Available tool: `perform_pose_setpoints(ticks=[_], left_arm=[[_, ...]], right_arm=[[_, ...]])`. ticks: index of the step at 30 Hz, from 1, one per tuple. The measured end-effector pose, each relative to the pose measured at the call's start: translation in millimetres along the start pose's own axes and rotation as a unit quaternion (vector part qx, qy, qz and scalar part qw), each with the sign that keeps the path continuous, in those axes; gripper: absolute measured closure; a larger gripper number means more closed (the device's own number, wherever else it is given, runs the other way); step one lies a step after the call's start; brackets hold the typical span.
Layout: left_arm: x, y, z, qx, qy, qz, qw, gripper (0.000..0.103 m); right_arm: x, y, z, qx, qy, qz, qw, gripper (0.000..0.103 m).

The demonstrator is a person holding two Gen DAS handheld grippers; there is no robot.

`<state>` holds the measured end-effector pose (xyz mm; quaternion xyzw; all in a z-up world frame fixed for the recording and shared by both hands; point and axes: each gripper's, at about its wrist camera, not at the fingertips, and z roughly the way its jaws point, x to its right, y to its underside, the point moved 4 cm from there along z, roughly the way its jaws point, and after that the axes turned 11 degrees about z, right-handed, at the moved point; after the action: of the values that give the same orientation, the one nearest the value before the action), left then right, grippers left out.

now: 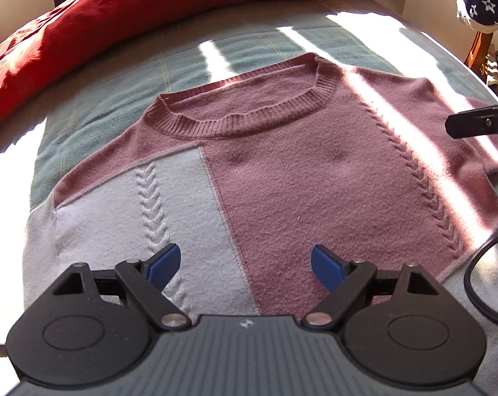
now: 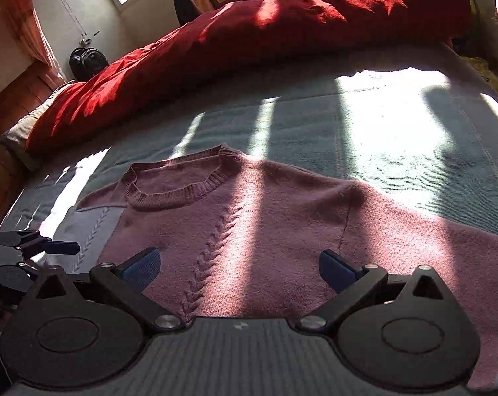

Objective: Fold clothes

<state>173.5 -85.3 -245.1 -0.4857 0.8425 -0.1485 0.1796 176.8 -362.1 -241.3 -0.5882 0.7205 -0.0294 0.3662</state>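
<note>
Knitted in dusty pink with a white panel on one side, the sweater lies spread flat, front up, on the grey-green bed cover, its ribbed neckline pointing toward the red duvet bunched along the far side of the bed. Bars of sunlight cross the cover and the knit. Left tool hangs above the lower part of the sweater, over the seam where white meets pink, its blue pads spread wide with nothing between them. Right tool hangs over the pink half beside the cable stitch, jaws likewise wide apart and empty. A black cable curves past the sweater's edge
</note>
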Motion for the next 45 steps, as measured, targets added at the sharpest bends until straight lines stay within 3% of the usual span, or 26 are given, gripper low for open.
perform_pose_setpoints(ticks=[3, 5, 8, 12, 17, 20, 22, 28, 36, 39, 41, 45], left_arm=[[-7, 14, 6, 0.003, 0.006, -0.023, 0.9997, 0.016], [-12, 15, 9, 0.019, 0.012, -0.036, 0.9991, 0.016], [-16, 9, 14, 0.033, 0.014, -0.032, 0.9989, 0.015], [-23, 4, 16, 0.038, 0.026, -0.04, 0.9981, 0.015], [-26, 7, 14, 0.042, 0.029, -0.035, 0.9981, 0.015], [-28, 6, 14, 0.046, 0.031, -0.042, 0.9976, 0.015], [-31, 5, 14, 0.048, 0.031, -0.045, 0.9973, 0.015], [-61, 2, 0, 0.067, 0.003, -0.07, 0.9953, 0.015], [-86, 34, -2, 0.045, -0.011, -0.102, 0.9937, 0.015], [-89, 53, 10, 0.033, 0.0, -0.124, 0.9917, 0.015], [-89, 57, 10, 0.047, 0.002, -0.125, 0.991, 0.015], [-84, 57, -4, 0.068, 0.002, -0.114, 0.9912, 0.015]], right_arm=[[-3, 11, 24, -0.025, 0.028, 0.006, 0.999, 0.0], [0, 12, 35, -0.016, 0.047, -0.018, 0.999, 0.0], [2, -8, 49, 0.0, 0.069, -0.035, 0.997, 0.0], [9, -41, 60, 0.01, 0.089, -0.005, 0.996, 0.0], [-5, -49, 45, 0.03, 0.063, 0.009, 0.998, 0.0], [3, -49, 71, 0.015, 0.078, 0.011, 0.997, 0.0], [12, -54, 87, 0.028, 0.102, -0.006, 0.994, 0.0], [0, -67, 59, 0.05, 0.104, 0.011, 0.993, 0.0], [-50, 0, 32, -0.038, 0.063, -0.026, 0.997, 0.0], [-46, 29, 54, -0.079, 0.109, -0.026, 0.991, 0.0], [-52, 41, 61, -0.065, 0.135, -0.052, 0.987, 0.0], [-53, 42, 64, -0.051, 0.155, -0.037, 0.986, 0.0]])
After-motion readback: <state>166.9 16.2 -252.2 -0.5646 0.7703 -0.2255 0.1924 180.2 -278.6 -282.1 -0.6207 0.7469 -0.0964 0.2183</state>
